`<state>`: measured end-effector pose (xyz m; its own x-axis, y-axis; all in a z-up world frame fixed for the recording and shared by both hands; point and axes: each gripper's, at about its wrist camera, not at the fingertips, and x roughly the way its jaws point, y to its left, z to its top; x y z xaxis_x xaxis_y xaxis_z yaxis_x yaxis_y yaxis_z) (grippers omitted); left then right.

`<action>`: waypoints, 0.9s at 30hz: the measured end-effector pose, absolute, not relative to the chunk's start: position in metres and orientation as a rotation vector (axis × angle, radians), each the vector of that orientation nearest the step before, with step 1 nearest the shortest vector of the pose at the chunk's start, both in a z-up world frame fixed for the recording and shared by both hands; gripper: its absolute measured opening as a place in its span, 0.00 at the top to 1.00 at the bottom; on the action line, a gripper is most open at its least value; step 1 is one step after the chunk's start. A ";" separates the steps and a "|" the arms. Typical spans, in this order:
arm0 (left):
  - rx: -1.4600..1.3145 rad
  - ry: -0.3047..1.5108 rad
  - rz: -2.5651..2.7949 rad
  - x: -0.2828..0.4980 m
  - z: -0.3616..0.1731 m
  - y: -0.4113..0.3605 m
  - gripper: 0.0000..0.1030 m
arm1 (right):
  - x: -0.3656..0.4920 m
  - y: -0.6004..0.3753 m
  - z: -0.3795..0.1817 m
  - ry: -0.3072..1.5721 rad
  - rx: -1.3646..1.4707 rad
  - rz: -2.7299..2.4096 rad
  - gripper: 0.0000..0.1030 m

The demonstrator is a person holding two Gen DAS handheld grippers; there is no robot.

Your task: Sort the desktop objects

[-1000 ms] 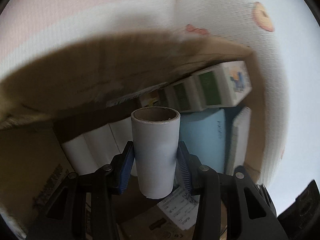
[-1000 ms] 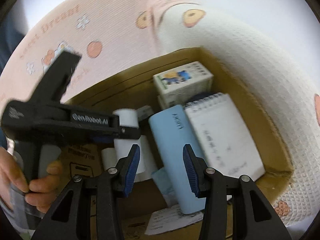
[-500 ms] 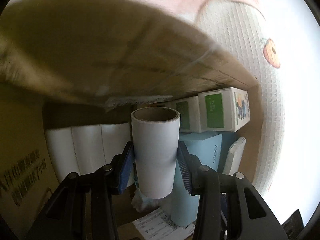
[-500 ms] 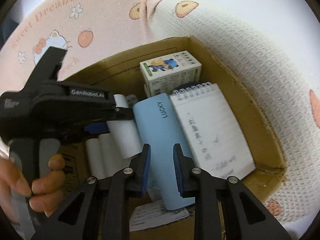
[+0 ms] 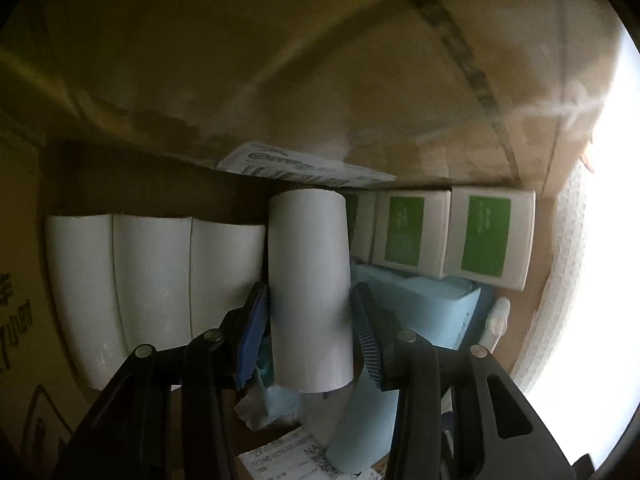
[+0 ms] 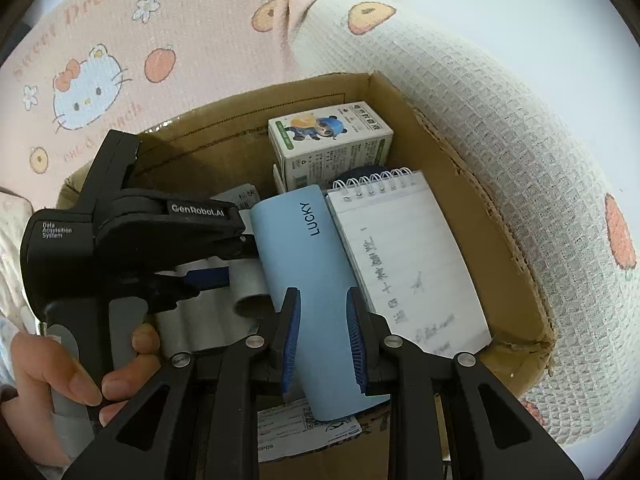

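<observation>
Pink "Sweet Dream" cloth (image 6: 120,20); "LUCKY" blue case (image 6: 308,280); "GenRobot.AI" left hand-held gripper (image 6: 244,256).

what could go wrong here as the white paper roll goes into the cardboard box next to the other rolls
The left gripper holds the white paper roll in a narrow slot between three white rolls and the light blue LUCKY case. It could snag and tilt instead of lying flat. The wide jaws may nudge the neighbouring roll or the case on release. The right gripper, shut just above the case, crowds the cardboard box; the two could knock together.
</observation>
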<state>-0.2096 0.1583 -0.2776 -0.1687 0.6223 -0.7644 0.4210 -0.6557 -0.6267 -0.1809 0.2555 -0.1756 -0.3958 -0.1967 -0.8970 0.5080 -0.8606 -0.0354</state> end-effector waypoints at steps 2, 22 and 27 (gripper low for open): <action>-1.898 -1.208 1.979 -0.209 -0.273 0.158 0.55 | -0.181 0.254 -0.178 0.432 1.406 -2.268 0.80; -1.904 -0.898 2.050 -0.184 -0.221 0.181 0.94 | -0.173 0.238 -0.184 0.430 1.453 -2.207 0.80; -1.714 -0.787 2.001 -0.160 -0.176 0.184 0.95 | -0.165 0.232 -0.178 0.409 1.461 -2.191 0.80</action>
